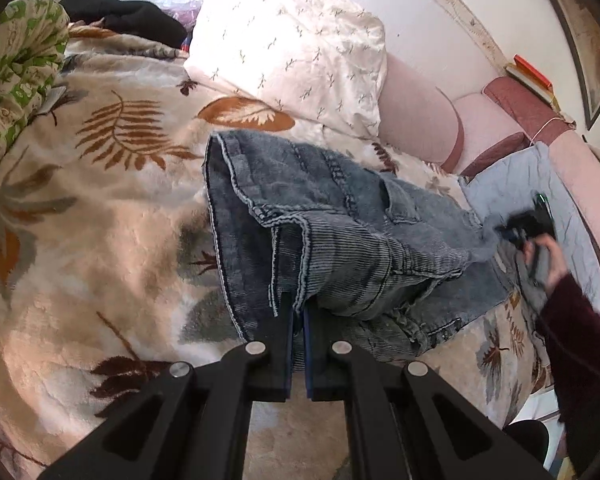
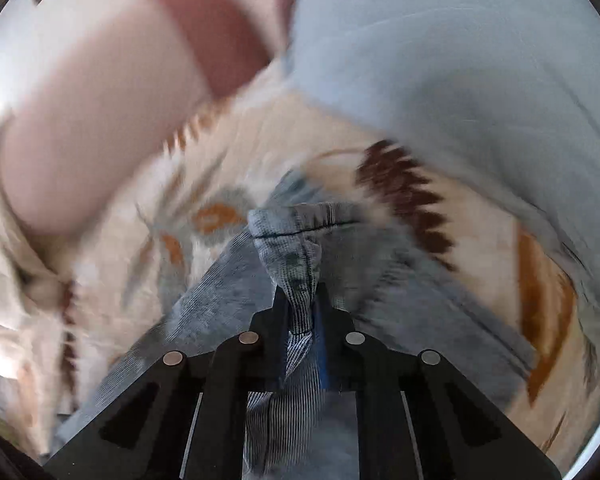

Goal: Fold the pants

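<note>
The pants are faded blue-grey jeans (image 1: 340,232), lying partly folded on a leaf-print blanket (image 1: 100,220). My left gripper (image 1: 298,312) is shut on the near edge of the jeans, with the denim pinched between its pads. My right gripper (image 1: 516,236) shows blurred at the right of the left wrist view, at the far end of the jeans. In the right wrist view my right gripper (image 2: 302,304) is shut on a bunched fold of the jeans (image 2: 296,248) and holds it above the blanket (image 2: 140,240). That view is motion-blurred.
A white pillow (image 1: 296,52) lies behind the jeans. Pink cushions (image 1: 420,120) and a light blue cloth (image 1: 540,200) are at the right. A green-print cover (image 1: 16,68) and a black garment (image 1: 128,16) lie at the far left. Books (image 1: 532,76) rest on the headboard.
</note>
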Demonstrator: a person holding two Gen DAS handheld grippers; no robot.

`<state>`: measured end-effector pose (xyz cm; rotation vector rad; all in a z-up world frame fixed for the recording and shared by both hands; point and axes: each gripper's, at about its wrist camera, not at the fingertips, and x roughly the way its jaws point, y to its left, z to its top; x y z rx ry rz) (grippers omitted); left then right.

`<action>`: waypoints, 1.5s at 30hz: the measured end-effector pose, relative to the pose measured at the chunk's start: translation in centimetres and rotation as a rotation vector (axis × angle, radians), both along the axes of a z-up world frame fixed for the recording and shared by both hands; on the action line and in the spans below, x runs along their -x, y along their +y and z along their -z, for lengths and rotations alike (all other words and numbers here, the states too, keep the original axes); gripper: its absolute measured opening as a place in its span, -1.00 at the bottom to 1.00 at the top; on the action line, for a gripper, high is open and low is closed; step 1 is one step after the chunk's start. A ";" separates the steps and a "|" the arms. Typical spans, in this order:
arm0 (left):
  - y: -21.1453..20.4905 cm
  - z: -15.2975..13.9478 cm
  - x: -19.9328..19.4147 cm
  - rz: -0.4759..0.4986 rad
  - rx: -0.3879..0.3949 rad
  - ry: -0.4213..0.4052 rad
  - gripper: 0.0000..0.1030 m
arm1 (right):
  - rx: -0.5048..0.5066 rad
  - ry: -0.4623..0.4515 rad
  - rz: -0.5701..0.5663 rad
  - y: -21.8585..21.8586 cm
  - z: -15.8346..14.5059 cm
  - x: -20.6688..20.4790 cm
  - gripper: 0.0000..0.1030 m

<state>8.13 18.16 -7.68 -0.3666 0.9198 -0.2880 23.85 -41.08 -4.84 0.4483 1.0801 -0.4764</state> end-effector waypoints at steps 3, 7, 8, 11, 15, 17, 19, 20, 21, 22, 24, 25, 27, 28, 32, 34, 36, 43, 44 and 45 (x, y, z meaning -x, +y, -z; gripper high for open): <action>0.3 -0.6 0.5 -0.014 0.000 -0.025 -0.88 | -0.132 -0.069 0.054 -3.5 -0.8 5.4 -0.80; 0.9 -0.9 0.9 -0.038 -0.001 -0.035 -0.88 | -0.277 -0.134 0.098 -5.5 0.7 12.6 -0.81; 1.2 -1.0 1.0 -0.044 0.004 -0.038 -0.88 | -0.315 -0.150 0.109 -5.7 1.3 14.3 -0.81; 2.0 -1.5 1.3 -0.069 -0.011 -0.059 -0.87 | -0.401 -0.196 0.136 -5.9 2.6 17.6 -0.80; 2.3 -1.3 1.5 -0.081 -0.076 -0.041 -0.87 | -0.357 -0.177 0.070 -5.9 2.5 16.2 -0.80; 2.6 -1.0 1.9 -0.117 -0.172 -0.034 -0.87 | -0.399 -0.143 0.092 -6.0 3.5 15.4 -0.80; 3.7 -0.3 2.1 -0.139 -0.189 -0.001 -0.87 | -0.432 -0.135 0.115 -6.8 4.2 15.3 -0.80; 4.4 0.2 2.2 -0.142 -0.164 0.023 -0.87 | -0.445 -0.133 0.117 -7.4 4.2 15.6 -0.80; 5.0 0.6 2.4 -0.162 -0.158 0.047 -0.87 | -0.458 -0.132 0.116 -7.7 4.3 15.6 -0.80; 5.4 0.8 2.5 -0.184 -0.165 0.057 -0.87 | -0.474 -0.131 0.108 -7.9 4.4 15.6 -0.78; 5.7 0.2 3.0 -0.210 -0.162 0.028 -0.87 | -0.531 -0.142 0.132 -8.8 4.3 16.3 -0.67; 5.6 -0.6 3.4 -0.218 -0.158 -0.006 -0.87 | -0.541 -0.150 0.142 -9.1 4.1 16.4 -0.63; 4.8 -2.7 4.0 -0.233 -0.155 -0.101 -0.87 | -0.506 -0.169 0.155 -9.6 2.9 17.3 -0.29; 3.9 -3.8 4.1 -0.231 -0.160 -0.159 -0.87 | -0.471 -0.175 0.162 -9.7 2.2 17.8 -0.23; -1.9 -7.5 4.0 -0.110 -0.214 -0.335 -0.82 | -0.437 -0.289 0.026 -6.9 -1.2 17.9 -0.21; -6.0 -7.9 4.0 -0.016 -0.267 -0.381 -0.50 | -0.426 -0.299 -0.118 -4.0 -2.3 16.8 -0.19; -9.4 -7.4 4.1 0.057 -0.362 -0.405 0.11 | -0.451 -0.267 -0.281 -0.2 -2.6 15.5 -0.19; -12.0 -5.0 3.6 0.113 -0.643 -0.420 0.40 | -0.545 -0.116 -0.339 2.1 0.1 14.9 -0.18; -11.1 -5.3 3.3 0.081 -0.592 -0.406 0.40 | -0.508 -0.129 -0.316 1.2 -0.1 15.1 -0.14; -9.9 -5.8 2.5 0.043 -0.495 -0.386 0.40 | -0.487 -0.142 -0.306 0.8 -0.5 15.2 -0.14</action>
